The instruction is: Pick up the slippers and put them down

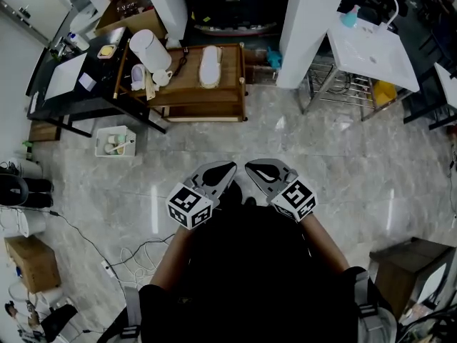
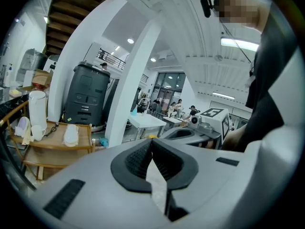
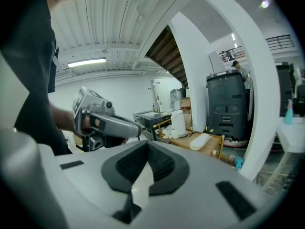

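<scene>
Slippers (image 1: 209, 66): cream-white, flat, oblong, soft-looking. They lie on the low two-tier wooden table (image 1: 230, 77) at the far side of the room, on the right half of its top, long axis pointing away from us. We can't tell whether that's one slipper or a stacked pair. Nothing touches them, and both tools are well apart from the slippers.

Left gripper (image 1: 228, 168), grey plastic with a marker cube at the back: jaws fully together, black ribbed pads (image 2: 136, 159) meeting at the tips, nothing between them. Right gripper (image 1: 250, 166), same build: jaws together too, nothing gripped. We hold both in front of our body over the grey marbled tile floor (image 1: 335, 163). Tips are close together and angled toward each other, both aimed toward the table, pointing a bit below level.

Same tabletop, left end: tall white plastic jug (image 1: 148, 48) with a white mug (image 1: 163, 78) just beside it. Black-topped desk (image 1: 71, 91) touches or overlaps the table's left side in the head view; we can't tell which. White open crate (image 1: 114, 141) sits on the floor in front of that desk. White square pillar (image 1: 308, 27) stands right of the table, with a white sink unit on a metal frame (image 1: 375, 48) further right. Dark grey cabinet-like machine (image 2: 88, 97) stands behind the table in the left gripper view. Brown cardboard box (image 1: 32, 263) sits on the floor at our left.
</scene>
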`<state>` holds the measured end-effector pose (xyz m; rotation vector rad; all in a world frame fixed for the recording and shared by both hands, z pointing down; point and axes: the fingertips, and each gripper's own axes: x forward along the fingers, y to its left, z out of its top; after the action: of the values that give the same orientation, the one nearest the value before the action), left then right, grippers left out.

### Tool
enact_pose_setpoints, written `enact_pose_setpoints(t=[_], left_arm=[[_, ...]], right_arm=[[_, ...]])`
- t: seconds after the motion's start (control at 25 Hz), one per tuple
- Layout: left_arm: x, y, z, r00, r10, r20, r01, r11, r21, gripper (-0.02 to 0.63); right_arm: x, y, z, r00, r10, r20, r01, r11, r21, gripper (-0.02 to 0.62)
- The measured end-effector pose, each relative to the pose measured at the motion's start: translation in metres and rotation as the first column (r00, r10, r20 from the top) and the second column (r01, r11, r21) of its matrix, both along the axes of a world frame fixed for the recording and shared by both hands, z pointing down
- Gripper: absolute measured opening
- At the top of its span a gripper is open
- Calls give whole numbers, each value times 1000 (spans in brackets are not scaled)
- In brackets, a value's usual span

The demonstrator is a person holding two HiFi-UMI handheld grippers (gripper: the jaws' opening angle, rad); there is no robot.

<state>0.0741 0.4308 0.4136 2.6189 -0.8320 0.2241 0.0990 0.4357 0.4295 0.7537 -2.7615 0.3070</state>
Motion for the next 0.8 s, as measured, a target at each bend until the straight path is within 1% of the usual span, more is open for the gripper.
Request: enact_pose_setpoints(t=[0.2,0.4,0.8], left_arm=[[2,-12,-2,1000,5,2,-5,1000,-1,11],[-5,-28,1,1000,11,-6,-11,1000,-18,11],[-19,-85,4,999,36,-18,-37,999,-37,11]], right_arm=[[2,-9,-1,1000,7,3,-7,1000,-15,6],[-5,-26,0,1000,15,2,-15,1000,-27,6],[-20,-84,1,999,53,7,-53,998,-43,6]])
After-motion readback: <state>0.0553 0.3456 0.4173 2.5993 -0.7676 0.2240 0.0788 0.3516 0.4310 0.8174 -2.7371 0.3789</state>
